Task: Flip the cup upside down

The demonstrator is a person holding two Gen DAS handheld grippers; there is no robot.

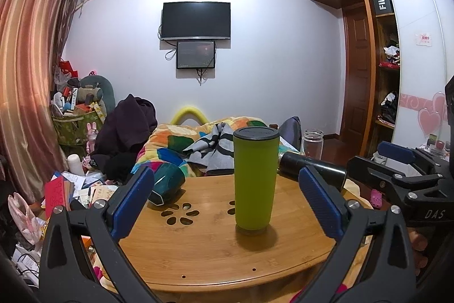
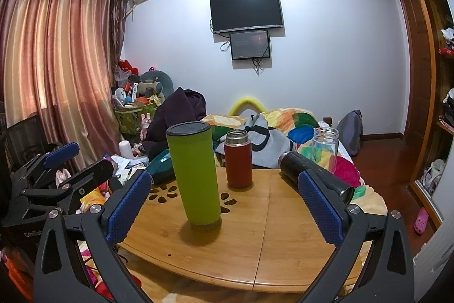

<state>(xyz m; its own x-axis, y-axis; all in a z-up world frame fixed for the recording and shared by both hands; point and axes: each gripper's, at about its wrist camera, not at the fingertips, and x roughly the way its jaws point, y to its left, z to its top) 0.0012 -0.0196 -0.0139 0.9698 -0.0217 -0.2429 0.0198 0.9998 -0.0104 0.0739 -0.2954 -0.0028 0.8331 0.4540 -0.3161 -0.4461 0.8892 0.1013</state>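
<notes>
A tall green cup (image 1: 254, 180) with a dark end on top stands upright on the round wooden table (image 1: 215, 252). It also shows in the right wrist view (image 2: 195, 175), left of centre. My left gripper (image 1: 227, 203) is open and empty, with the cup standing a little beyond and between its blue pads (image 1: 133, 203). My right gripper (image 2: 224, 206) is open and empty, the cup just beyond its left finger. The right gripper shows in the left wrist view (image 1: 397, 161) at the right edge, and the left gripper in the right wrist view (image 2: 62, 161) at the left edge.
A red flask (image 2: 237, 158) stands behind the cup. A black flask (image 2: 315, 173) lies on its side at the table's right. A clear glass jar (image 2: 325, 148) stands behind it. A dark teal cup (image 1: 167, 185) lies at the table's left edge. A bed with a bright quilt lies behind.
</notes>
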